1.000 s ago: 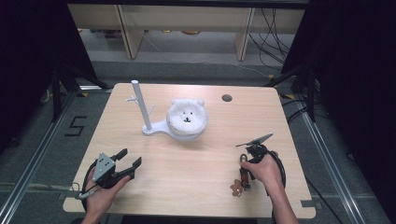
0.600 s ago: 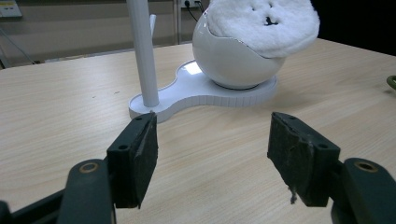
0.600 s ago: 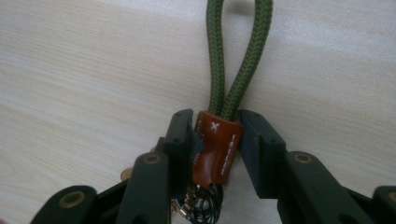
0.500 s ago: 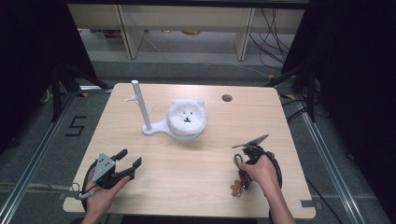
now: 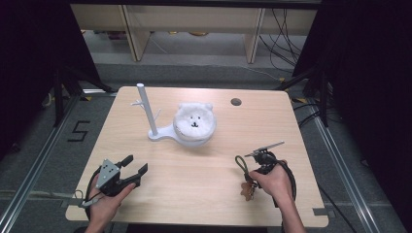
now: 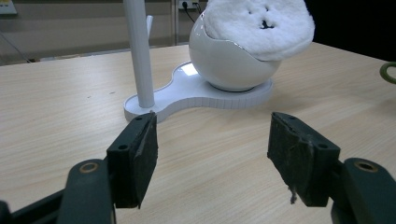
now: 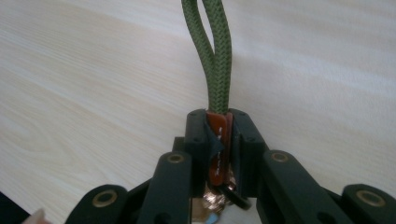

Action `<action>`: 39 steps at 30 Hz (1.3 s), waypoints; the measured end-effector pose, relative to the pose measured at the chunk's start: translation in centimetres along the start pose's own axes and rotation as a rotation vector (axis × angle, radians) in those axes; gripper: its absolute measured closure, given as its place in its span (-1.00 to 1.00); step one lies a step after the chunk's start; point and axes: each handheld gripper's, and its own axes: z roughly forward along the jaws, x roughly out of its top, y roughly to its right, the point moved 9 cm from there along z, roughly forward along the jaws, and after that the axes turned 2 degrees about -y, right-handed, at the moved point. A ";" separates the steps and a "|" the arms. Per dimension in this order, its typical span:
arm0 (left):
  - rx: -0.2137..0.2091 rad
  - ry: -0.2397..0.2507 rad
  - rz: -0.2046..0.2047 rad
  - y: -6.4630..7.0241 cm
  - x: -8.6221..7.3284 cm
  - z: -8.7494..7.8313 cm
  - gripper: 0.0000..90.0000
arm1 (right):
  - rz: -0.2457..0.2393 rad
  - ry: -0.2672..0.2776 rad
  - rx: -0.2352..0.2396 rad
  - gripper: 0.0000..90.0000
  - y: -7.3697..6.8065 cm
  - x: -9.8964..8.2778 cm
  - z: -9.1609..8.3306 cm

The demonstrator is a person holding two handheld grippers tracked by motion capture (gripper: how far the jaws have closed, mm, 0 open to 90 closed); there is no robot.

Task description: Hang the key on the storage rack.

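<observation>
A keychain with a green cord loop (image 7: pixel 215 56) and a brown leather tab (image 7: pixel 218 140) lies at the table's front right. My right gripper (image 7: pixel 218 135) has just closed its jaws, and its pads press on the tab. From above, the right gripper (image 5: pixel 248 175) sits under the person's hand, with the green loop (image 5: pixel 240 162) sticking out to its left. My left gripper (image 5: pixel 136 164) rests open near the front left corner with nothing between its fingers. It faces a white stand with a thin pole (image 6: pixel 138 51) and a bowl (image 6: pixel 229 60).
A white plush bear face (image 5: pixel 194 120) fills the bowl on the stand (image 5: pixel 160 135) at the table's middle back. A small round hole (image 5: pixel 236 102) is in the tabletop (image 5: pixel 194 194) behind it. Dark frame posts flank the table.
The right gripper's jaws have come together on the keychain's tab, and the hand shifted slightly. The left gripper has stayed where it was.
</observation>
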 end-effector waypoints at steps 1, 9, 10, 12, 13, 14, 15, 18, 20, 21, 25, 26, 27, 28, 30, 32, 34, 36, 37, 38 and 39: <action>-0.001 0.001 0.000 0.0 0.0 0.0 -0.27 | -0.052 0.061 0.026 0.77 -0.4 0.5 -0.1; -0.031 -0.019 -0.016 0.7 0.0 0.1 -0.24 | -0.097 0.223 0.109 0.77 -3.5 1.5 -1.3; -0.048 -0.006 -0.020 0.9 0.2 0.2 -0.24 | -0.142 0.256 0.095 0.77 -3.3 1.8 -1.3; -0.049 -0.019 -0.018 1.0 0.2 0.1 -0.23 | -0.157 0.271 0.102 0.77 -3.7 2.1 -1.5; -0.055 -0.018 -0.019 1.1 0.3 0.1 -0.22 | -0.190 0.302 0.120 0.77 -4.0 2.4 -1.5; -0.062 -0.017 -0.019 1.2 0.4 0.1 -0.22 | -0.194 0.316 0.121 0.77 -4.1 2.5 -1.6; -0.070 -0.017 -0.015 1.4 0.6 0.1 -0.21 | -0.224 0.349 0.132 0.77 -4.4 2.8 -1.7; -0.097 -0.014 -0.020 1.9 1.0 0.2 -0.17 | -0.225 0.411 0.155 0.77 -5.2 3.2 -1.9; -0.112 -0.012 -0.025 2.2 1.2 0.3 -0.16 | -0.239 0.434 0.159 0.77 -5.3 3.4 -1.9; -0.126 0.004 -0.034 2.4 1.4 0.4 -0.14 | -0.265 0.449 0.136 0.77 -5.2 3.5 -2.1; -0.149 0.004 -0.029 3.1 2.0 0.5 -0.07 | -0.278 0.515 0.179 0.77 -6.2 4.0 -2.2; -0.157 0.008 -0.033 3.3 2.2 0.5 -0.05 | -0.299 0.540 0.194 0.77 -6.4 4.2 -2.1; -0.169 0.012 -0.035 3.4 2.4 0.6 -0.03 | -0.299 0.566 0.197 0.77 -6.7 4.4 -2.2; -0.190 0.026 -0.045 3.7 2.6 0.8 -0.02 | -0.293 0.564 0.207 0.77 -6.9 4.3 -2.2; -0.204 0.017 -0.067 4.1 3.0 0.8 0.01 | -0.319 0.620 0.215 0.77 -7.4 4.7 -2.1; -0.233 0.025 -0.088 4.5 3.5 1.0 0.03 | -0.348 0.663 0.217 0.77 -7.9 5.1 -2.1; -0.258 0.032 -0.099 5.0 3.9 1.1 0.07 | -0.316 0.671 0.251 0.77 -8.7 5.0 -2.2; -0.277 0.026 -0.098 5.5 4.3 1.2 0.11 | -0.343 0.693 0.260 0.77 -9.1 5.2 -2.2; -0.291 0.026 -0.103 5.8 4.5 1.3 0.13 | -0.362 0.717 0.265 0.77 -9.4 5.5 -2.2; -0.307 0.027 -0.106 6.1 4.8 1.3 0.15 | -0.356 0.731 0.274 0.77 -9.8 5.5 -2.3; -0.319 0.027 -0.106 6.3 5.0 1.4 0.17 | -0.366 0.736 0.278 0.77 -10.0 5.6 -2.2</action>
